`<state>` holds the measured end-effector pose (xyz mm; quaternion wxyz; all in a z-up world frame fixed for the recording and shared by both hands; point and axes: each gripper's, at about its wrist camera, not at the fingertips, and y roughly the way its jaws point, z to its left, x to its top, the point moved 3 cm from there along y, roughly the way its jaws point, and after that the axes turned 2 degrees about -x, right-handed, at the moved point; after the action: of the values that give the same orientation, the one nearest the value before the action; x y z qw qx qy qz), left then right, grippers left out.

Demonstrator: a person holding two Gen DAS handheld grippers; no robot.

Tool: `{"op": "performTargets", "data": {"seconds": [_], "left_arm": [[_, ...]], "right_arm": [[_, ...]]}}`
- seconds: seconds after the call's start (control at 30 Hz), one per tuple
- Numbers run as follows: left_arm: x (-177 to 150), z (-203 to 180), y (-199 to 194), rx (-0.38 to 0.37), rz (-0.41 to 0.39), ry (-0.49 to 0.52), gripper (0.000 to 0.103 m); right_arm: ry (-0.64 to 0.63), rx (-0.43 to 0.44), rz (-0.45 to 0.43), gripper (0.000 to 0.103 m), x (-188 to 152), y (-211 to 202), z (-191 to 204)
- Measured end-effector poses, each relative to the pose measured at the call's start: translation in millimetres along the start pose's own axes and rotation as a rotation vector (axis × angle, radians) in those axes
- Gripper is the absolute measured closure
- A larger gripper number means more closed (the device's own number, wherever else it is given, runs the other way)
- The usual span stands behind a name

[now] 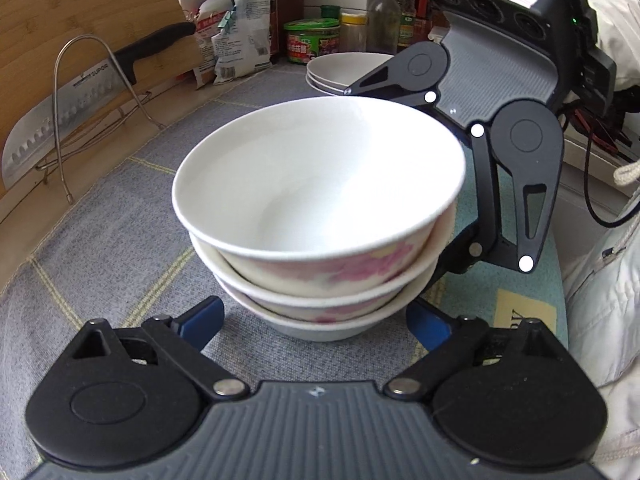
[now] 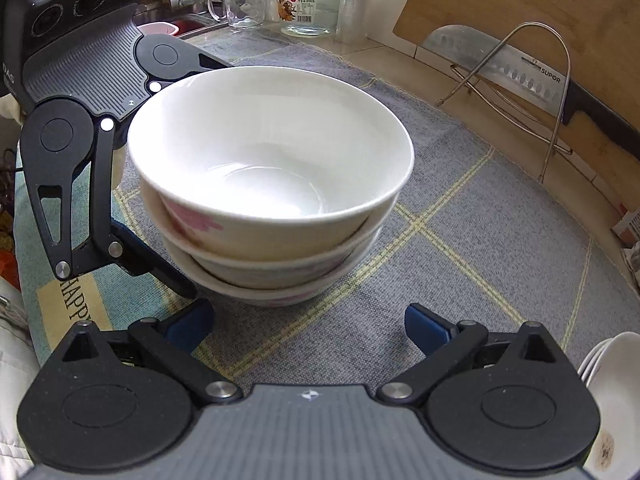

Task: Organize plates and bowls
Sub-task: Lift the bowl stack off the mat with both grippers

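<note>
Three nested white bowls (image 1: 320, 216), pink floral sides, sit ahead between my spread left gripper (image 1: 316, 322) and spread right gripper (image 2: 310, 322).

Bowl stack (image 1: 320, 216) blocks both wide-spread tongs; cloth (image 2: 500, 240) beside it bare.

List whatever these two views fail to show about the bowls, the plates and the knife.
- Lower bowls: insides hidden by the top bowl nested in them, both views.
- Plates: left wrist view, partly covered by the right gripper; right wrist view, cut off at the lower right corner.
- Knife: handle end runs off the right edge, right wrist view.
- Bottle labels behind the plates: too small to read.
</note>
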<state>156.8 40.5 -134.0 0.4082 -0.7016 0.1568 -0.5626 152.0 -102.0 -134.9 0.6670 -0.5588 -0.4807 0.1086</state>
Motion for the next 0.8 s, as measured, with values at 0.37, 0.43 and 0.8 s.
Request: {"op": "performTargets", "data": {"seconds": [0.37, 0.43, 0.8], "left_arm": [[2.2, 15.0, 0.8, -0.136, 0.037, 0.081, 0.022], [4.0, 13.7, 2.6, -0.142, 0.045, 0.105, 0.024], [3.8, 17.0, 2.8, -0.169, 0.052, 0.111, 0.025]], "right_arm": [[-0.114, 0.085, -0.004, 0.011, 16.1, 0.2, 2.2], [-0.125, 0.105, 0.000, 0.016, 16.8, -0.2, 2.6], [-0.153, 0.140, 0.006, 0.020, 17.7, -0.2, 4.2]]}}
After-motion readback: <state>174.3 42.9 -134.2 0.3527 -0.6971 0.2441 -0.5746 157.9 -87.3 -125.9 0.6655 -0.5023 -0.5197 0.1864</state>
